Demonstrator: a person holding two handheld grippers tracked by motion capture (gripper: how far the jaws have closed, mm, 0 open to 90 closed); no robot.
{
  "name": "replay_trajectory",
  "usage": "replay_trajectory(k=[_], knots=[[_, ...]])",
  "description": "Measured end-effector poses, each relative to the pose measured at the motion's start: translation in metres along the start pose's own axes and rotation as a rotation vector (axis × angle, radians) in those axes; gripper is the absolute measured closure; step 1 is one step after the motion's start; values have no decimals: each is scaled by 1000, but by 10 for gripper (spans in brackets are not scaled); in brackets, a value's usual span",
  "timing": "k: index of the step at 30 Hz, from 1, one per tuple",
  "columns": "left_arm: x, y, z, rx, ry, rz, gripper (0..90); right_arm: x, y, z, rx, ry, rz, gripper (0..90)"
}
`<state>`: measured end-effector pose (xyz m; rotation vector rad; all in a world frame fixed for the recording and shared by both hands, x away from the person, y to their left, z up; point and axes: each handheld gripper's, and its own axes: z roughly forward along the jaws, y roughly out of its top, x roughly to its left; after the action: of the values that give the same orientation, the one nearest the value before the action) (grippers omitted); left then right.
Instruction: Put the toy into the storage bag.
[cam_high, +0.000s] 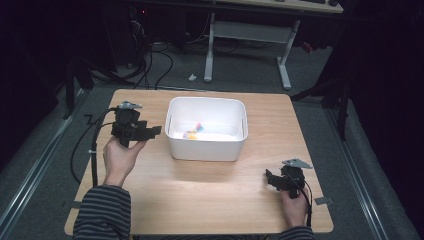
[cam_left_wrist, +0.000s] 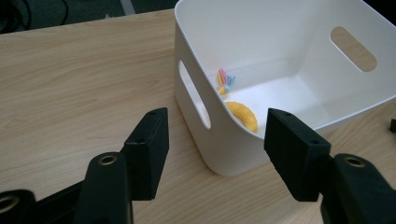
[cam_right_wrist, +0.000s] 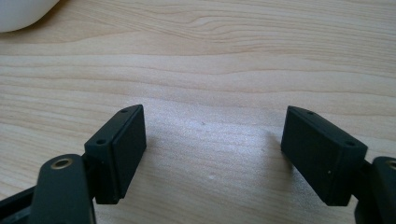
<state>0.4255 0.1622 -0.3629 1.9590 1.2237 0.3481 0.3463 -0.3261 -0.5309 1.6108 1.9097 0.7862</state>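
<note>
A white bin (cam_high: 206, 146) with handle slots stands at the middle of the wooden table (cam_high: 200, 200). Inside it lie a yellow curved piece (cam_left_wrist: 243, 115) and a small pink-and-blue piece (cam_left_wrist: 225, 79). My left gripper (cam_high: 154, 131) is held just left of the bin, pointing at its near left corner. In the left gripper view the left gripper (cam_left_wrist: 215, 122) stands open, its pads apart from the bin (cam_left_wrist: 299, 28). My right gripper (cam_high: 271, 178) rests low over the table's front right. In the right gripper view the right gripper (cam_right_wrist: 212, 122) is open over bare wood.
A white desk frame (cam_high: 247, 32) stands on the floor behind the table, with cables (cam_high: 150, 60) to its left. A cable (cam_high: 82, 145) trails from the left gripper past the table's left edge. A corner of the bin (cam_right_wrist: 21, 11) shows at the right gripper view's top left.
</note>
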Motion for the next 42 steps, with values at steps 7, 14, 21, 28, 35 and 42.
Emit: replay_trajectory(k=[7, 14, 21, 28, 35, 42], knots=[[6, -11, -9, -12, 13, -9, 400, 0, 0, 0, 1, 0, -1, 224], [12, -24, -17, -37, 18, -23, 399, 0, 0, 0, 1, 0, -1, 223], [17, -41, -23, -48, 35, -41, 399, 0, 0, 0, 0, 1, -2, 223], [24, -58, -22, -46, 40, -62, 399, 0, 0, 0, 0, 1, -1, 223], [31, -75, -23, -54, 59, -77, 398, 0, 0, 0, 0, 1, -1, 223], [39, -88, -22, -51, 63, -111, 396, 0, 0, 0, 0, 1, -1, 223]])
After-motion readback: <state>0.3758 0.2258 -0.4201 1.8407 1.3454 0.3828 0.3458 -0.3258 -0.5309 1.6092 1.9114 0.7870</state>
